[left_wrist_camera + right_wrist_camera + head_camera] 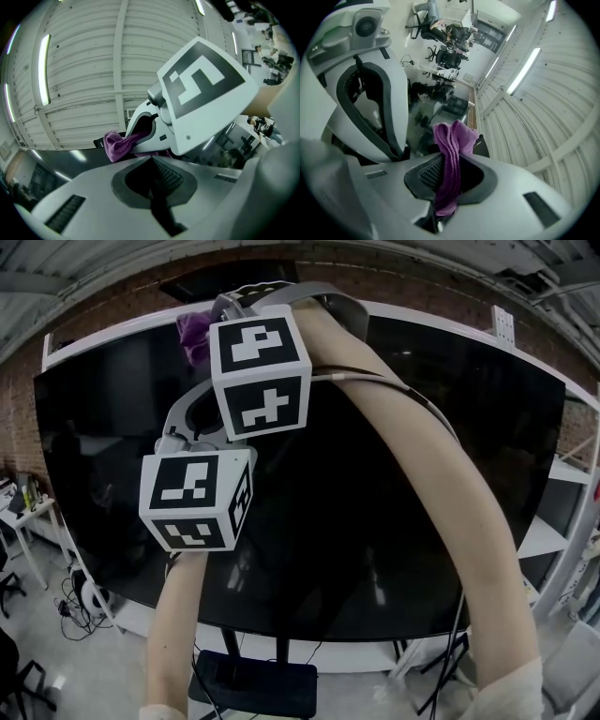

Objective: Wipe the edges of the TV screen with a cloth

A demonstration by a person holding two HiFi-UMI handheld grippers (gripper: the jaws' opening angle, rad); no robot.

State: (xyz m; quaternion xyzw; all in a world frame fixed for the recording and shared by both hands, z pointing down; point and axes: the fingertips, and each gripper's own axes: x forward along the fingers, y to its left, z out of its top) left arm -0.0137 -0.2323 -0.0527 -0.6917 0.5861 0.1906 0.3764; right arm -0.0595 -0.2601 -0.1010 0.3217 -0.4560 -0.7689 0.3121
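Head view: R gripper (219,313) up at top edge of TV screen (394,484), purple cloth (194,334) at that edge, L gripper (187,427) just below, left gripper view: L jaws pressed together, nothing btwn, right gripper view: R jaws clamped on cloth.

The TV screen (356,521) is big, black and glossy, switched off, and stands upright with a thin white frame round it. You can see faint room reflections in the glass.

The cloth (194,334) is a small purple one with a soft, fuzzy look, folded into a few layers. It's pinched between the jaws of the right gripper (449,180), with the folded end poking out past the tips and a bit bunched up. It's up at the screen's top edge, towards the top left corner. Can't tell for sure if it's pressed against the frame or only beside it.
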